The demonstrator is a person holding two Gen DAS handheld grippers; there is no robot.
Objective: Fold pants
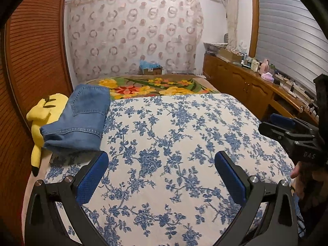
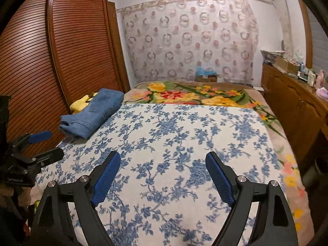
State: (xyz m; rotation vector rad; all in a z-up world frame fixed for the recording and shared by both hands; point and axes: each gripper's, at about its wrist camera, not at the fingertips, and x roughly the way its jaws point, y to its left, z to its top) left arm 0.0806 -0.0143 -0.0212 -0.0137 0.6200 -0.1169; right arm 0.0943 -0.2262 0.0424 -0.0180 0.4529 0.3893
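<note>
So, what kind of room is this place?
Most likely a home bedroom: a bed under a blue floral cover, folded jeans on it, a louvred wooden wardrobe beside it.

A bed (image 1: 242,123) is filling the frame's centre, wearing a blue-flowered white cover (image 1: 174,143). Folded jeans (image 1: 82,119) and a yellow plush toy (image 1: 44,114) are lying at centre left; a floral blanket (image 1: 155,86) is spreading beyond.

The yellow plush toy (image 2: 79,104) is largely hidden behind the folded jeans (image 2: 92,112). The small items on the cabinet top (image 1: 256,64) are too small to be told apart.
</note>
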